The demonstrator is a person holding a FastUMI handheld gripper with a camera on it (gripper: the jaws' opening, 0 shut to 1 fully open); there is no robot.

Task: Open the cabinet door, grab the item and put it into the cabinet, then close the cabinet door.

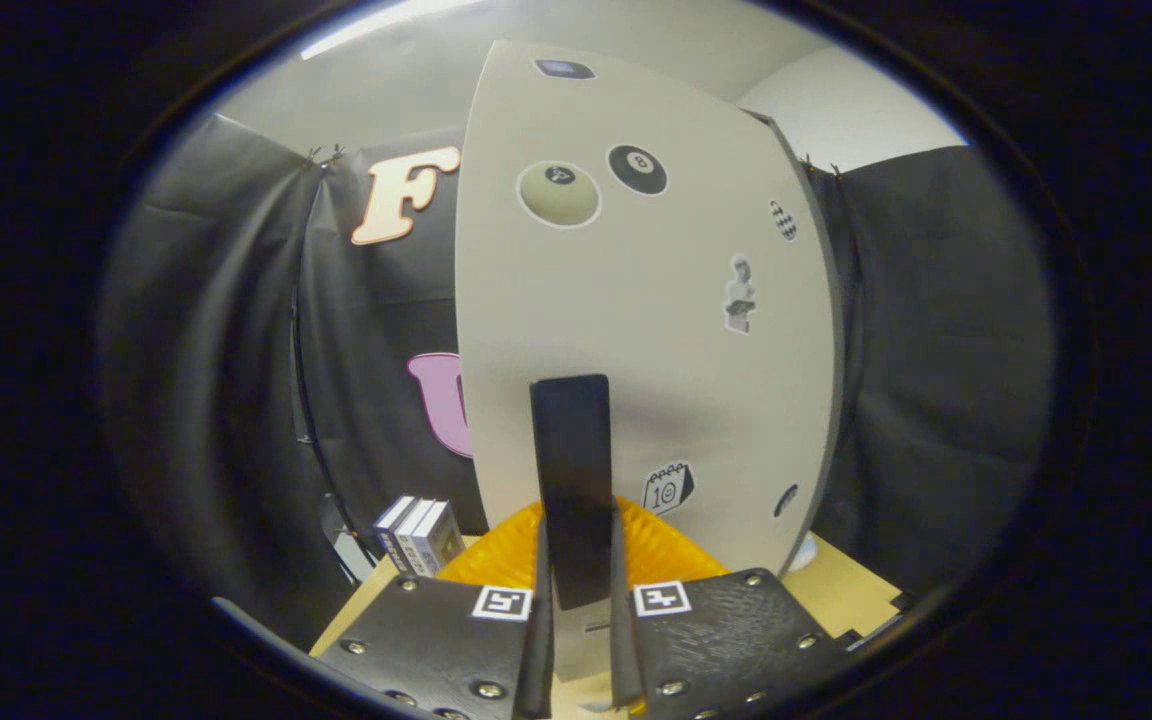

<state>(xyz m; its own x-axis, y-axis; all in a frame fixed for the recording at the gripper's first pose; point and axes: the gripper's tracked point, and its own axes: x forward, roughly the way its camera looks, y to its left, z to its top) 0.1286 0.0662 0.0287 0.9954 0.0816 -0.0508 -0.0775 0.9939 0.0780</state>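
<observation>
The cabinet door (636,300) is a tall pale panel with several stickers, standing right in front of me. Its dark upright handle (571,470) runs down between my fingers. My gripper (577,560) is shut on that handle, one finger pressing each side of its lower end. The door's right edge (829,300) shows as a dark strip, so I see the panel at a slight angle. A small stack of flat white and blue boxes (418,533) stands on the table to the left of the door, beyond my left finger. The cabinet's inside is hidden.
The wooden tabletop (851,590) runs under the cabinet and out to the right. Black cloth walls close in on the left and right. A small pale object (802,552) peeks out at the door's lower right corner.
</observation>
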